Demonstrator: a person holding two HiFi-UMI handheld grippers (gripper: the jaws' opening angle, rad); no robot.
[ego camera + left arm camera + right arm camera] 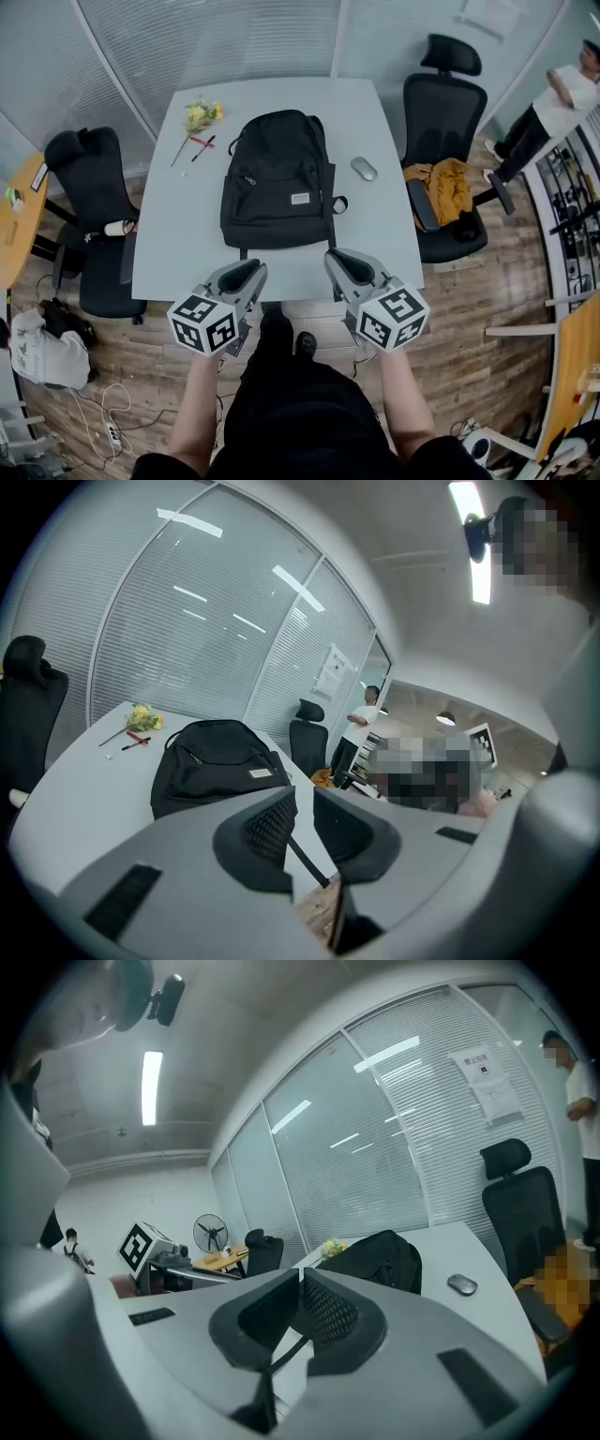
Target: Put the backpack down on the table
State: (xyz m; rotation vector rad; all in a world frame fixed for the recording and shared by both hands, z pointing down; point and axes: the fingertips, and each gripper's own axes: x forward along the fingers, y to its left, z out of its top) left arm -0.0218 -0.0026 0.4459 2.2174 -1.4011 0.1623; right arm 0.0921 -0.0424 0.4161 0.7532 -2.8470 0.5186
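Note:
The black backpack lies flat on the white table, front pocket up, and nothing holds it. It also shows in the left gripper view as the backpack and in the right gripper view as the backpack. My left gripper hovers at the table's near edge, just short of the bag's bottom left corner. The left gripper keeps a narrow gap between its jaws, with nothing in it. My right gripper is at the bottom right corner. The right gripper has its jaws together and empty.
A grey mouse lies right of the bag. Yellow flowers and a red pen lie at the far left. Black office chairs flank the table, and the right chair carries an orange cloth. A person stands far right.

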